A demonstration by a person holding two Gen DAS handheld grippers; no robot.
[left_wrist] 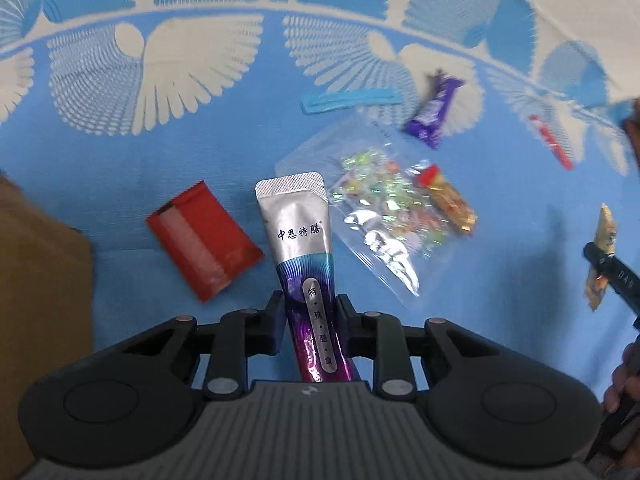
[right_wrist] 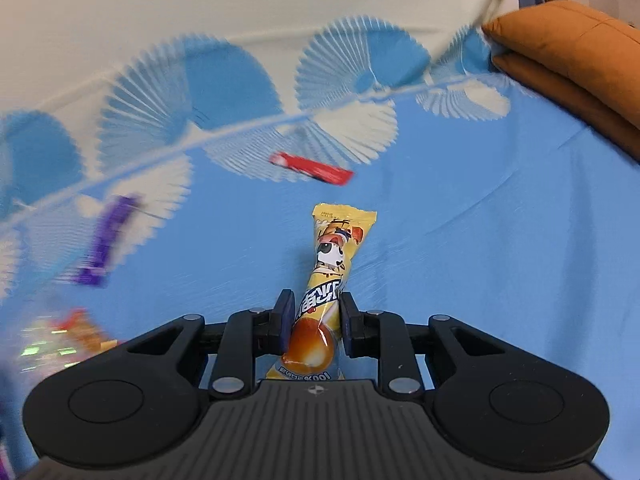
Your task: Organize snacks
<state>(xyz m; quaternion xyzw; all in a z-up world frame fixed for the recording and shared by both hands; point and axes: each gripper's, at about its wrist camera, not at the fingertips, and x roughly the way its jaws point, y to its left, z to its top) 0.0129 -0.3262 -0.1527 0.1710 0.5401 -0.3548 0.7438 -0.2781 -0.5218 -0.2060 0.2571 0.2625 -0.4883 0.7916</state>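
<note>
The left tool (left_wrist: 310,322) is clenched on a silver-and-purple sachet (left_wrist: 302,240), its top end pointing away over the blue patterned cloth (left_wrist: 120,184). Left of it lies a red packet (left_wrist: 202,236); to its right a clear bag of sweets (left_wrist: 376,204) and, farther off, a purple bar (left_wrist: 434,110) wait loose. The right tool (right_wrist: 315,322) grips a yellow snack stick (right_wrist: 330,276). Sorting looks barely begun: most snacks lie scattered.

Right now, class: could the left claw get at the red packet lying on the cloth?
Probably not yet: the left claw is shut on the silver-purple sachet. The red packet lies uncovered beside it, so the path looks free once it lets go.
</note>
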